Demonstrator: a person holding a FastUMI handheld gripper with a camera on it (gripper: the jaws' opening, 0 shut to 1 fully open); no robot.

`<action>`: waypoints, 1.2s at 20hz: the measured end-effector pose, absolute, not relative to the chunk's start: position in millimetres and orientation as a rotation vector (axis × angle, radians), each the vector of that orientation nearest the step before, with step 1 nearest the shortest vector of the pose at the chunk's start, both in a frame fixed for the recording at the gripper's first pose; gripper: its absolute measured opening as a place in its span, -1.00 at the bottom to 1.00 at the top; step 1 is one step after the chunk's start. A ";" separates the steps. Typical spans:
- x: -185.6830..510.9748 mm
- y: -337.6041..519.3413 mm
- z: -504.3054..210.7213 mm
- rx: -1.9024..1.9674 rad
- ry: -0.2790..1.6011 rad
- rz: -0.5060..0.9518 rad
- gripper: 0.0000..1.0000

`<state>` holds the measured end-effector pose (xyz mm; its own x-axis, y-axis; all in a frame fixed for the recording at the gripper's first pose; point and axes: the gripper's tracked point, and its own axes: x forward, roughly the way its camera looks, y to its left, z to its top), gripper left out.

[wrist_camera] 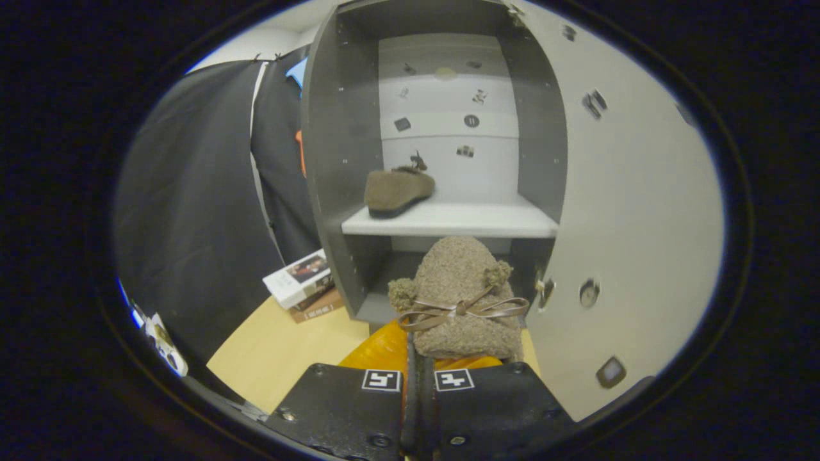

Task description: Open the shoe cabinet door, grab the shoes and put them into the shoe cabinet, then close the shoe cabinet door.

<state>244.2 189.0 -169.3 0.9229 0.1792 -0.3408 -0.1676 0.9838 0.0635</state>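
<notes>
Holding a fuzzy brown shoe (462,301) at the bottom centre of the frame, my jaws (419,390) are drawn nearly together on something thin at its heel end. Whether both fingers truly press on it I cannot tell, since the contact point sits in a dark slit between them. The shoe points away from me, its ribbon bow (462,312) lying across the top, and it hangs in front of the lower opening of the shoe cabinet (333,160).

Beyond it, in the middle of the frame, a second matching shoe (398,190) already rests on the white shelf (448,221), toward its left side. The cabinet door (631,224) stands swung open at the right of the frame.

I judge the task a little past halfway: door opened, one shoe stowed, this shoe yet to be set inside, then the door to shut.

Under the held shoe an orange-yellow object (378,352) peeks out, mostly covered, so I cannot identify it. The lower compartment is largely blocked by the shoe. At the lower left, some boxes (301,282) sit on the pale wooden bench (282,352) beside the cabinet.
</notes>
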 end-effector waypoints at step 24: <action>543.1 181.6 -115.4 0.081 0.498 0.019 -0.69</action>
